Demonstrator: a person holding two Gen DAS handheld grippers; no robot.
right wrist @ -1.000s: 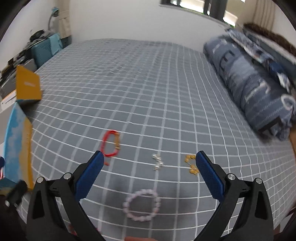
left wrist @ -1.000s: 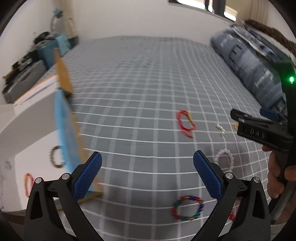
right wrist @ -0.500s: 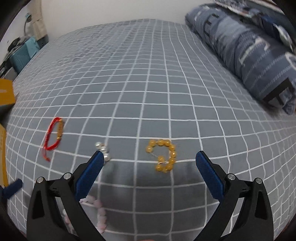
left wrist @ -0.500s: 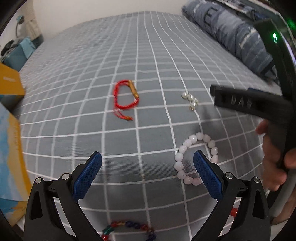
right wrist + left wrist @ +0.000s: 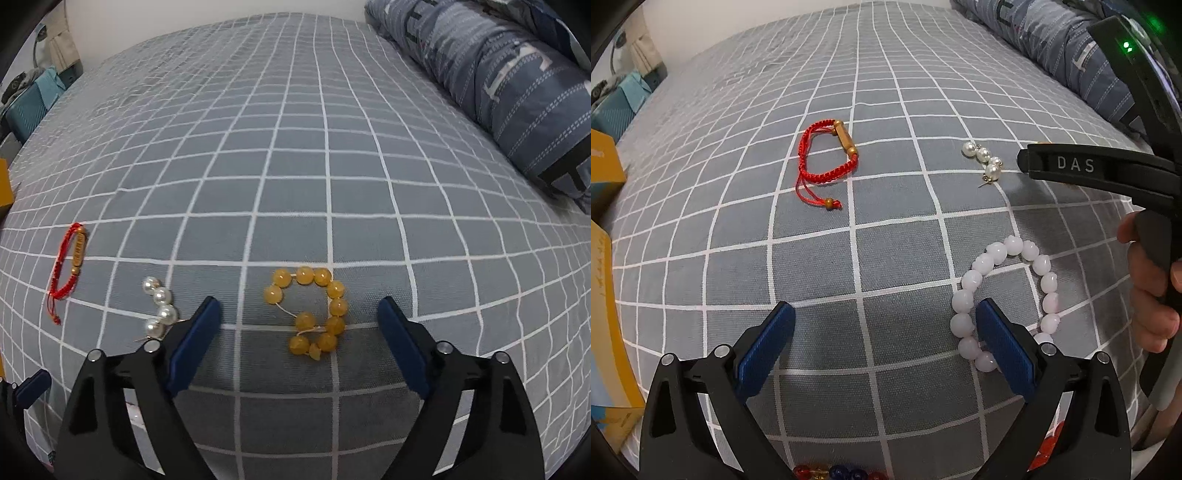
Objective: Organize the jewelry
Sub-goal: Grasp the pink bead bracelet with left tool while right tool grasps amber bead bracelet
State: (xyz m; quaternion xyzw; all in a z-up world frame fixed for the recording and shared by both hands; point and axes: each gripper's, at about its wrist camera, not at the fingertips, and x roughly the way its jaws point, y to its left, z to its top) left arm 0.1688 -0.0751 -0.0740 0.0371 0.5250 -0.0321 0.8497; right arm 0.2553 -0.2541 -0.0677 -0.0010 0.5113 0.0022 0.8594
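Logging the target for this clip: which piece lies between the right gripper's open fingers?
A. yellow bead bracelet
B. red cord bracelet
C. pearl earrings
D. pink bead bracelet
A: in the right wrist view the yellow bead bracelet lies on the bedspread between the open right gripper fingers.

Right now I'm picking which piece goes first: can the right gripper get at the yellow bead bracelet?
Probably yes. The right gripper is open, and the yellow bead bracelet lies flat on the bedsheet between its fingertips, with nothing over it. The pearl earrings sit outside the left finger.
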